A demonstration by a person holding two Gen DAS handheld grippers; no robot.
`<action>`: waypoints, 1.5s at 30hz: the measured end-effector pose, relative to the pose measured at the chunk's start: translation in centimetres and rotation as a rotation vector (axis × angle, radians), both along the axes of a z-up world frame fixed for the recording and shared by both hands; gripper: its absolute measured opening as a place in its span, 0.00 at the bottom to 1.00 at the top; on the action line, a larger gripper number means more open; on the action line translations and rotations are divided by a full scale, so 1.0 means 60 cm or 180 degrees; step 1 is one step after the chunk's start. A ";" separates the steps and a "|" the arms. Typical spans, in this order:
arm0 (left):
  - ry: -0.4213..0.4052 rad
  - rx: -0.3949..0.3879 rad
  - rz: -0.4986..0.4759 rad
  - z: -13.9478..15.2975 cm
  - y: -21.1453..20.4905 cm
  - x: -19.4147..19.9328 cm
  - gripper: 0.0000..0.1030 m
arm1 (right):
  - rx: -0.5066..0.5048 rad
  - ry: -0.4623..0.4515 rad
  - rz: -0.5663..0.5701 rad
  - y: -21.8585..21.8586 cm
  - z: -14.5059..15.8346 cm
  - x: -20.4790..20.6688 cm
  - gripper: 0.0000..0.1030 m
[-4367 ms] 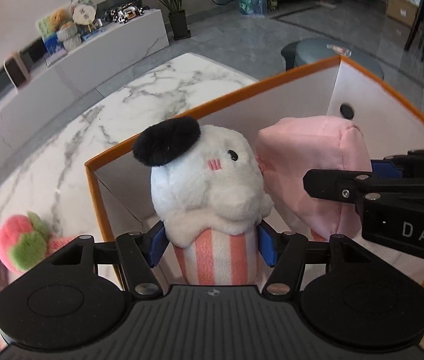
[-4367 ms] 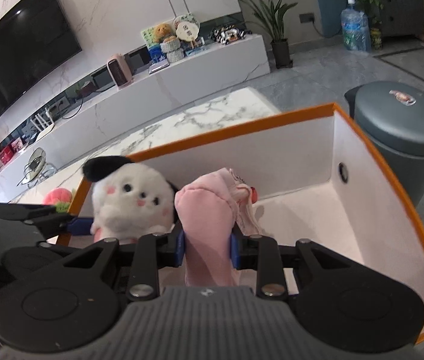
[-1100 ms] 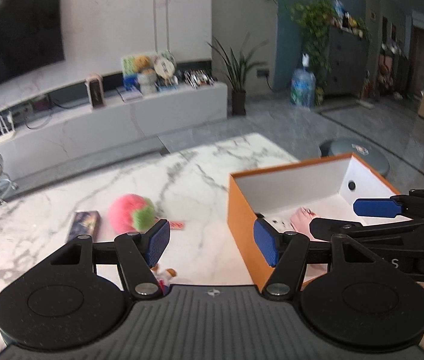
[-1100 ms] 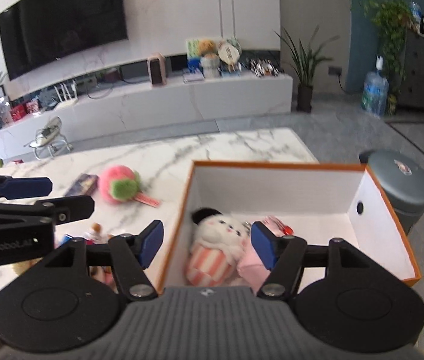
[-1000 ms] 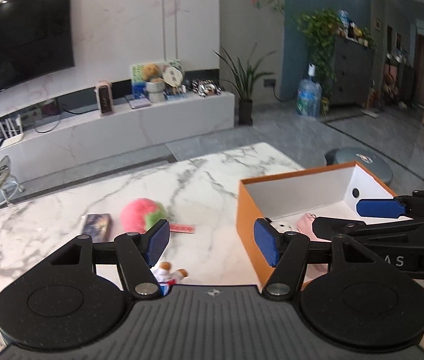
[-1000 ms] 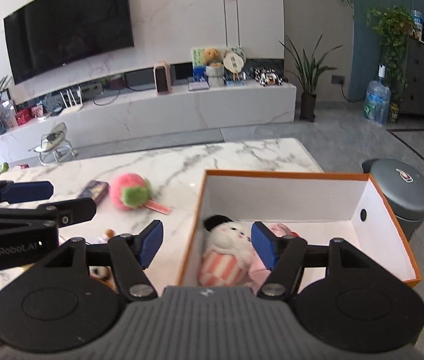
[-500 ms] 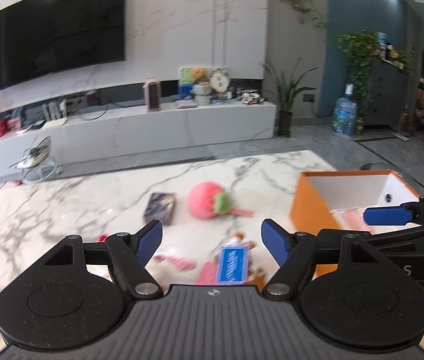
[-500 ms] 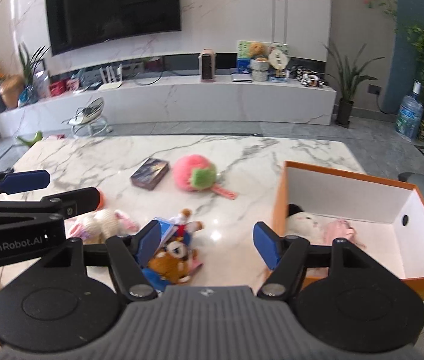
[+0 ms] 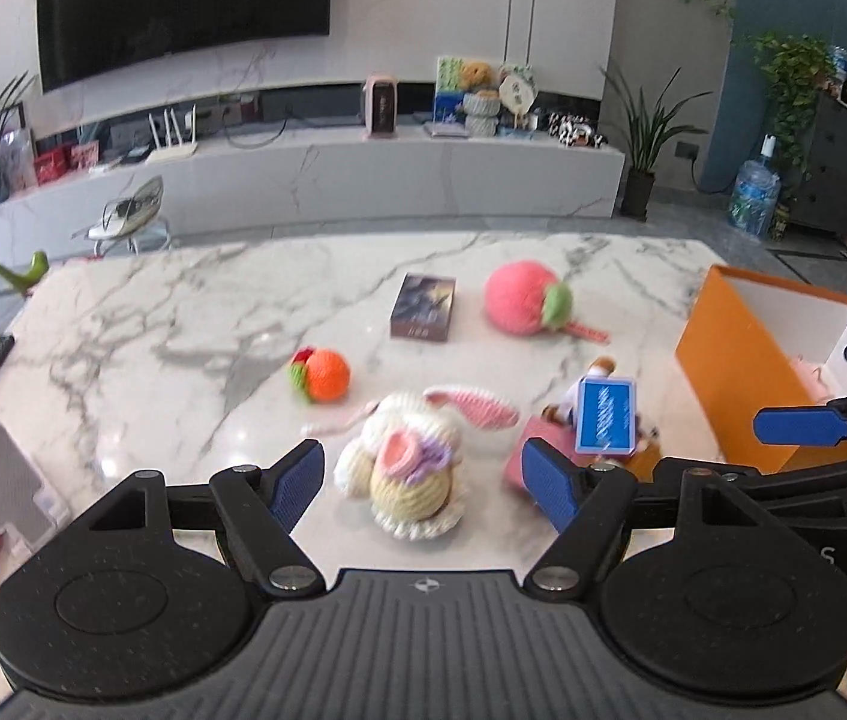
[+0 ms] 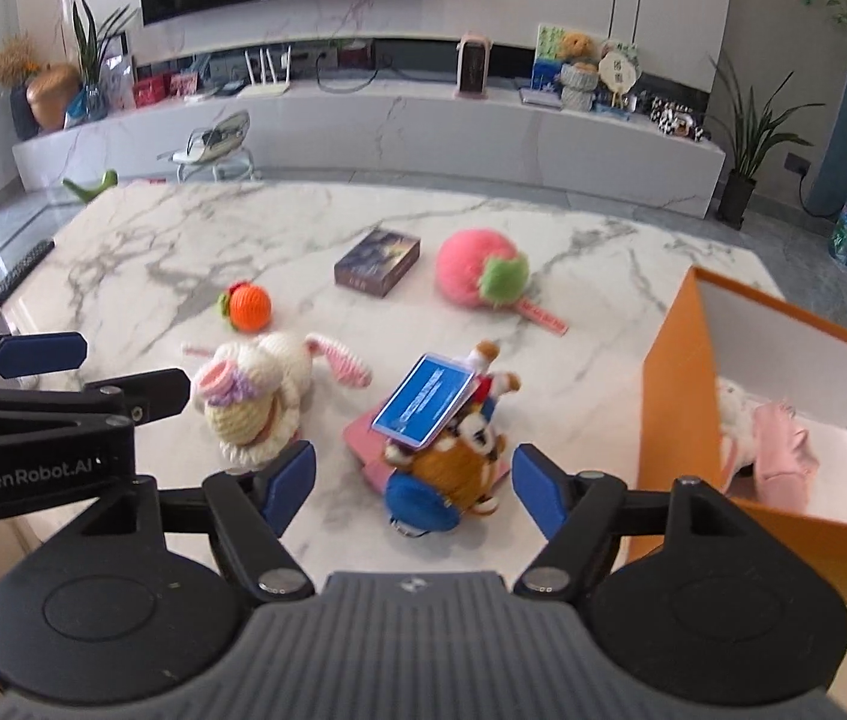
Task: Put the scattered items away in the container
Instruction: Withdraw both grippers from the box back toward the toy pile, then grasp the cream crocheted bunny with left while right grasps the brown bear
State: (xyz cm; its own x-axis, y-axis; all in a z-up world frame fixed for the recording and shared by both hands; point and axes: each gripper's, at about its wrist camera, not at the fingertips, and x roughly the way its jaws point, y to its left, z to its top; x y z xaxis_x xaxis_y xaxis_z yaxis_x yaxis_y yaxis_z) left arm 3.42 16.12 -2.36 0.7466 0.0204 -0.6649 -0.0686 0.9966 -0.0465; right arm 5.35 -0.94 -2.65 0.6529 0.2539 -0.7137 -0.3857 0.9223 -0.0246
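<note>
1. Now that both earlier plush toys lie in the orange box at right of frame, both grippers have swung back over the table.
2. Left gripper, fingers spread and empty, frames the cream crochet bunny low at centre.
3. Right gripper, jaws opening with nothing gripped, frames the brown plush toy under a blue card.
4. Two more pickups look imminent.

orange box, grey-veined white marble table, pink plush ball
</note>
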 end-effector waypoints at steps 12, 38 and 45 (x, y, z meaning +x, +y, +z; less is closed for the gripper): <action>0.0204 -0.0030 -0.0010 -0.049 0.020 0.026 0.83 | -0.0185 0.0221 -0.0120 0.026 -0.065 0.035 0.73; 0.0496 0.0051 -0.0064 -0.123 0.019 0.140 0.85 | -0.0193 0.0238 -0.0215 0.023 -0.123 0.139 0.73; 0.0518 -0.0044 -0.0005 -0.137 0.032 0.157 0.89 | -0.0222 0.0355 -0.0172 0.029 -0.151 0.160 0.70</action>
State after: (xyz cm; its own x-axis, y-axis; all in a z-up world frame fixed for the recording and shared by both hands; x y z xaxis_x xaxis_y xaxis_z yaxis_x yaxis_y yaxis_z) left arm 12.83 18.05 -10.60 0.6291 0.0094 -0.7773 -0.0749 0.9960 -0.0486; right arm 14.96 0.79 -11.68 0.5799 0.1680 -0.7972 -0.3395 0.9393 -0.0490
